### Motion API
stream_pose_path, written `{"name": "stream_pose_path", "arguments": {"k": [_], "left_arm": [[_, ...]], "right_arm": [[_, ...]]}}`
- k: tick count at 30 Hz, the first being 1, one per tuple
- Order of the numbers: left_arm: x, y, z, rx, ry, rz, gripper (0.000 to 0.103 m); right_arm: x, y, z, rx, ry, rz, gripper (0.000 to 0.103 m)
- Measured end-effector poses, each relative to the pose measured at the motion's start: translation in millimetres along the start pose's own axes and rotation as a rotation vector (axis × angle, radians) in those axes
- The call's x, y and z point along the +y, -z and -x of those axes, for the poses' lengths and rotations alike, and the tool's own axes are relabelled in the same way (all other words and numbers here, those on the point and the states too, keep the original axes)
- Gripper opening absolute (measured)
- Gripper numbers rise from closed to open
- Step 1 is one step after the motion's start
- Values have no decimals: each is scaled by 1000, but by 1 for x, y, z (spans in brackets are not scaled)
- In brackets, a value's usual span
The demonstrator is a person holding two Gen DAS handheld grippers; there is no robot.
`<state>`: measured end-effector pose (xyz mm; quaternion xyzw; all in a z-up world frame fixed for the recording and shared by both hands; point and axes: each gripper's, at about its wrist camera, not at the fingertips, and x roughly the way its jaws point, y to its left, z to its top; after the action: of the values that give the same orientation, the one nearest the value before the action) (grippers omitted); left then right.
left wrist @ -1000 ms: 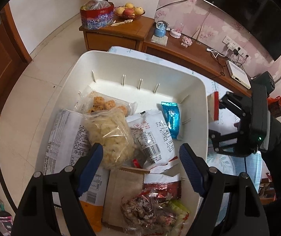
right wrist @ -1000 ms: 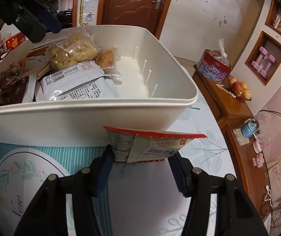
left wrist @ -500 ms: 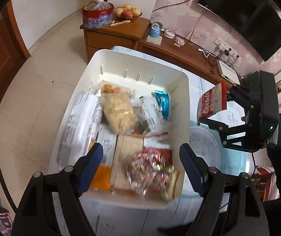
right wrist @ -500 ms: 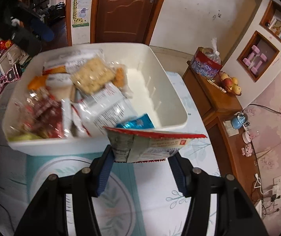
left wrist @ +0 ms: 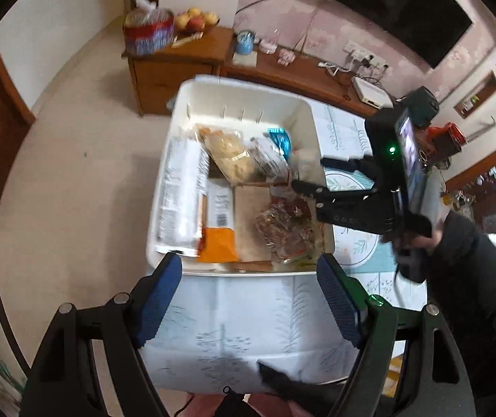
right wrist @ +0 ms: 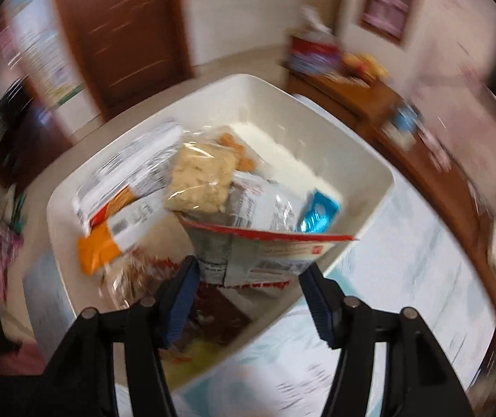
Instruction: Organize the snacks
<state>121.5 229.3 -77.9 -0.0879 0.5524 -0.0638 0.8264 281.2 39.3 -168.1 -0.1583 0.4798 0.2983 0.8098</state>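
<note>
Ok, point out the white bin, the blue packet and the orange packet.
white bin (left wrist: 248, 95): left wrist view, far rim.
blue packet (right wrist: 319, 213): right wrist view, wrapper middle.
orange packet (left wrist: 218, 245): left wrist view, orange end.

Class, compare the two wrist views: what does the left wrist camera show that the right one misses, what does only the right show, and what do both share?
Only the left wrist view: the wall-mounted black television and the whole right gripper.

Only the right wrist view: the brown wooden door, and the red-edged snack packet between the right gripper's just-widened fingers.

Both: the white plastic bin of snacks, with its small blue packet.
</note>
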Motion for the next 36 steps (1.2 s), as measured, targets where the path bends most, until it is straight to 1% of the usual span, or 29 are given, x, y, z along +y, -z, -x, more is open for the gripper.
{"name": "stream_pose_path", "arguments": {"k": [1, 2, 3, 6, 9, 12, 14, 16, 20, 22, 24, 25, 27, 30, 32, 34, 36], "left_arm": [[2, 2, 10, -13, -4, -23, 79], [4, 5, 19, -29, -9, -44, 79], [6, 7, 26, -39, -13, -57, 79], [10, 14, 44, -72, -5, -91, 79], [12, 25, 53, -102, -10, -114, 79], [10, 36, 57, -124, -3, -118, 79], [5, 44, 60, -132, -6, -122, 79], [-1, 51, 64, -143, -3, -125, 79], [-25, 70, 73, -165, 32, -139, 79], [-41, 78, 77, -176, 31, -146, 79], [-59, 86, 82, -180, 23, -162, 79], [-68, 89, 84, -182, 21, -172, 79], [-93, 100, 91, -194, 29, -204, 79], [-130, 116, 101, -205, 12, -238, 79], [-151, 129, 107, -205, 5, -236, 81], [-163, 140, 112, -212, -5, -221, 85], [-176, 154, 116, -226, -31, -200, 86]], "right_arm": [[1, 4, 3, -21, -23, -75, 67], [2, 7, 5, -31, -27, -127, 72], [3, 11, 8, -36, -11, -187, 75], [10, 28, 20, -57, 35, -329, 75], [24, 56, 48, -94, 69, -454, 75], [37, 88, 75, -87, 136, -529, 75], [46, 112, 95, -92, 151, -581, 75], [53, 136, 115, -88, 187, -638, 75], [65, 186, 164, -95, 244, -759, 75], [69, 206, 192, -114, 269, -806, 76], [73, 219, 214, -129, 279, -829, 78], [76, 226, 228, -138, 297, -834, 79], [82, 237, 251, -136, 338, -832, 85], [86, 254, 286, -162, 318, -833, 90], [90, 262, 304, -161, 331, -814, 91], [95, 267, 320, -157, 340, -799, 93], [99, 271, 333, -153, 332, -785, 95]]}}
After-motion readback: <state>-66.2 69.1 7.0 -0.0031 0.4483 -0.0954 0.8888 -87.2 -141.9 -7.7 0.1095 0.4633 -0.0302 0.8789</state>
